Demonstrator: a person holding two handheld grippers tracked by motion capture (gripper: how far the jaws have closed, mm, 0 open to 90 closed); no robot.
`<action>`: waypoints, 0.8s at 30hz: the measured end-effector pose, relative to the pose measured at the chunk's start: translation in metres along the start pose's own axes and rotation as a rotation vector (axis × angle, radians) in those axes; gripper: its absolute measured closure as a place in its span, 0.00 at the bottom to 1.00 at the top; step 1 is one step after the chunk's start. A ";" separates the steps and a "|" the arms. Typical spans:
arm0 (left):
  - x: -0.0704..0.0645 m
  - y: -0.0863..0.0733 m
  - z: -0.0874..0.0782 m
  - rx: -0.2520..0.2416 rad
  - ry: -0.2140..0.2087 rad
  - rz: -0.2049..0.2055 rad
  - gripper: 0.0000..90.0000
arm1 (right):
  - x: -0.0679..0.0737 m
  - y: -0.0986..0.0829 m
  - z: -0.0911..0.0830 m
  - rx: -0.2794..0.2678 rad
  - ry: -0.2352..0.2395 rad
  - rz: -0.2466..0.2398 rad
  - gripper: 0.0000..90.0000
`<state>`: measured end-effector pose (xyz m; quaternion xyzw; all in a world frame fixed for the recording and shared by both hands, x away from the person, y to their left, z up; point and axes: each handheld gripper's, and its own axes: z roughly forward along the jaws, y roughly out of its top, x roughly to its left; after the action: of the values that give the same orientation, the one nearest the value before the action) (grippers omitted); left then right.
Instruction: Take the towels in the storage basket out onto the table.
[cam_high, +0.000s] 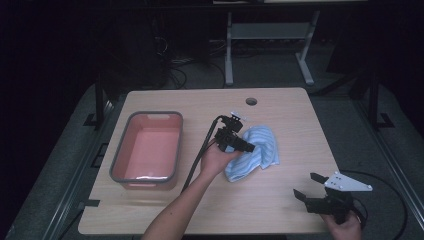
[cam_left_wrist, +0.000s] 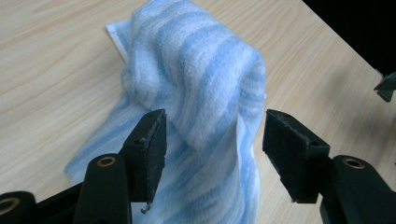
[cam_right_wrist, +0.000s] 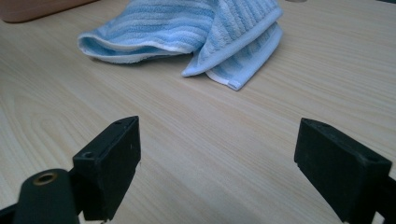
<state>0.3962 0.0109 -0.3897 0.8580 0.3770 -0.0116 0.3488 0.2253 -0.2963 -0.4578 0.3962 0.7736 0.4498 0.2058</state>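
Note:
A blue and white striped towel (cam_high: 259, 148) lies crumpled near the middle of the wooden table (cam_high: 280, 110). My left gripper (cam_high: 248, 146) is over the towel's left part; in the left gripper view (cam_left_wrist: 212, 144) its jaws stand open on either side of a raised fold of the towel (cam_left_wrist: 196, 79). My right gripper (cam_high: 308, 186) rests low near the table's front right corner, open, with nothing between its jaws (cam_right_wrist: 219, 158). In the right gripper view the towel (cam_right_wrist: 187, 32) lies ahead on the table.
A pink tub with a grey rim (cam_high: 120, 155) stands on the table's left side. A round cable hole (cam_high: 251, 101) sits near the far edge. Table legs and cables (cam_high: 230, 55) lie on the floor beyond.

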 end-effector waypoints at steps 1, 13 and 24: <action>0.000 -0.001 -0.001 -0.006 0.003 -0.003 0.43 | 0.000 0.000 0.000 0.002 0.000 0.002 0.16; 0.000 -0.016 -0.021 -0.051 -0.022 -0.007 0.39 | -0.002 -0.001 0.002 0.016 -0.012 0.002 0.16; 0.004 -0.033 -0.035 -0.066 -0.042 -0.008 0.35 | -0.003 -0.004 0.001 0.024 -0.027 0.007 0.16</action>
<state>0.3689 0.0499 -0.3834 0.8440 0.3733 -0.0187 0.3848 0.2259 -0.2993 -0.4621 0.4076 0.7745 0.4358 0.2099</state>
